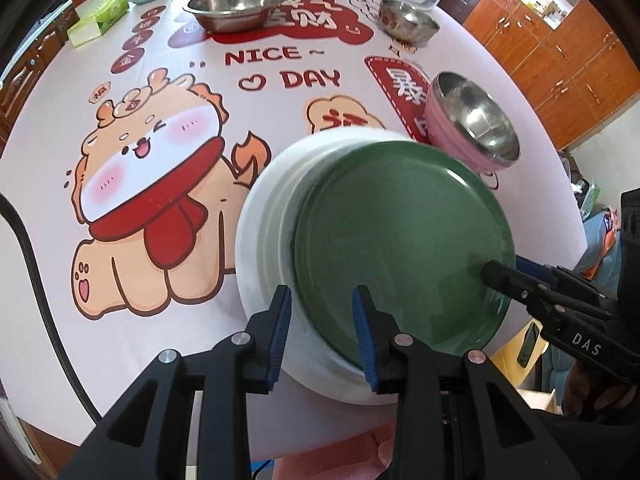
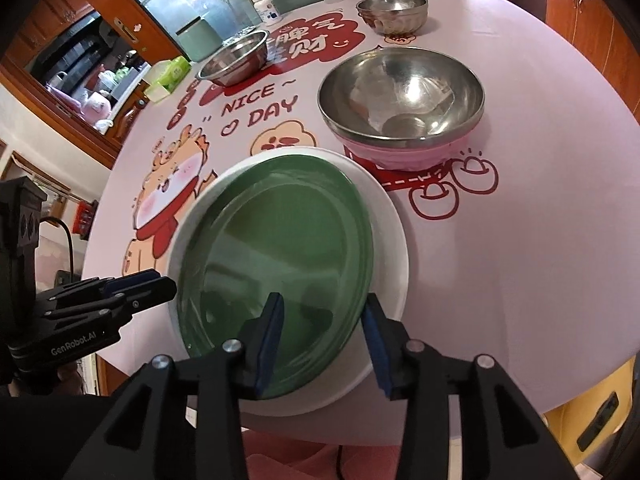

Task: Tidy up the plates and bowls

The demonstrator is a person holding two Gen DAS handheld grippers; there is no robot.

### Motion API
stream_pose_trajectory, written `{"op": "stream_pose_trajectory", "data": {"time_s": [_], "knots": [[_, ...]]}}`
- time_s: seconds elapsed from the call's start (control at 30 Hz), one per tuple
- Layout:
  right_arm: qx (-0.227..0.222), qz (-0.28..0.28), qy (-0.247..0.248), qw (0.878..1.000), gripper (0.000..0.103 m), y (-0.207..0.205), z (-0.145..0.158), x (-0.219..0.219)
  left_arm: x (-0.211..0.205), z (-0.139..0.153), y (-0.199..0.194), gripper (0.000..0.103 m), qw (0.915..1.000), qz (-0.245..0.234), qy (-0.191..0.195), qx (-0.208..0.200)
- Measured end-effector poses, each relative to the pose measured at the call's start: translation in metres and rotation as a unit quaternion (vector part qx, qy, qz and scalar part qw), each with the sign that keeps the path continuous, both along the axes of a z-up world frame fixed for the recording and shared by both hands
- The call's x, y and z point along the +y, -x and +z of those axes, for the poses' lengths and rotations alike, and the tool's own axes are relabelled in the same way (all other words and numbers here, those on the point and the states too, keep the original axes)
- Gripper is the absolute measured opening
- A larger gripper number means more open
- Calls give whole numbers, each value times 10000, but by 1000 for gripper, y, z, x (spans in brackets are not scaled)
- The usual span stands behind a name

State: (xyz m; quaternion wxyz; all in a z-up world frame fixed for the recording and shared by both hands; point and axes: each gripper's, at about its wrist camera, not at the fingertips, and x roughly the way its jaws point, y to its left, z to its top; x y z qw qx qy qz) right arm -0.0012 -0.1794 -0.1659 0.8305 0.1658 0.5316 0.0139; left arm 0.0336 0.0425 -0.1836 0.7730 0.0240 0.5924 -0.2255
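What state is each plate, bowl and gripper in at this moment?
Round green plate: stacked on the white plate, tilted.
Round white plate: flat on the table, bottom of stack.
Steel bowl: upright, nested in the pink bowl.
Left gripper: open, straddling the plates' near edge.
Right gripper: open, straddling the green plate's rim.

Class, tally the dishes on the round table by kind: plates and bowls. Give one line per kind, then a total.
Plates: 2 – round green plate, stacked on white plate
Bowls: 3 – wide steel bowl, small steel bowl, pink-sided steel bowl
Total: 5
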Motion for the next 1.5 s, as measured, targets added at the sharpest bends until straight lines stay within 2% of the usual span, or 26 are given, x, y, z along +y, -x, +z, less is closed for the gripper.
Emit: {"op": "stream_pose_trajectory", "data": {"time_s": [0.27,0.53,0.77,0.87,1.0,1.13,1.3,1.37,1.5], "knots": [[-111,367,-75,9992,49,-2,7,-5,0,21,7,31,9990,370,-14,-265],[-518,864,-59,9949,50,-1,45,-12,-3,51,17,33,9954,829,59,-476],[-811,1168,-28,9898,51,-2,72,-19,-8,77,31,41,9895,1234,38,-745],[-938,1299,3,9871,54,-3,79,-18,-6,89,36,48,9859,1402,18,-917],[-1039,1473,79,9836,55,-4,87,-14,-1,105,40,49,9808,1609,-10,-1100],[-1153,1618,125,9800,60,-7,95,-8,8,117,42,55,9744,1885,-67,-1226],[-1336,1675,110,9767,68,-13,106,1,24,127,34,56,9687,2126,-171,-1270],[-1365,1694,147,9759,69,-18,110,6,29,129,29,61,9670,2184,-232,-1291],[-1424,1628,229,9761,70,-28,116,15,43,136,13,61,9662,2191,-239,-1340]]}}
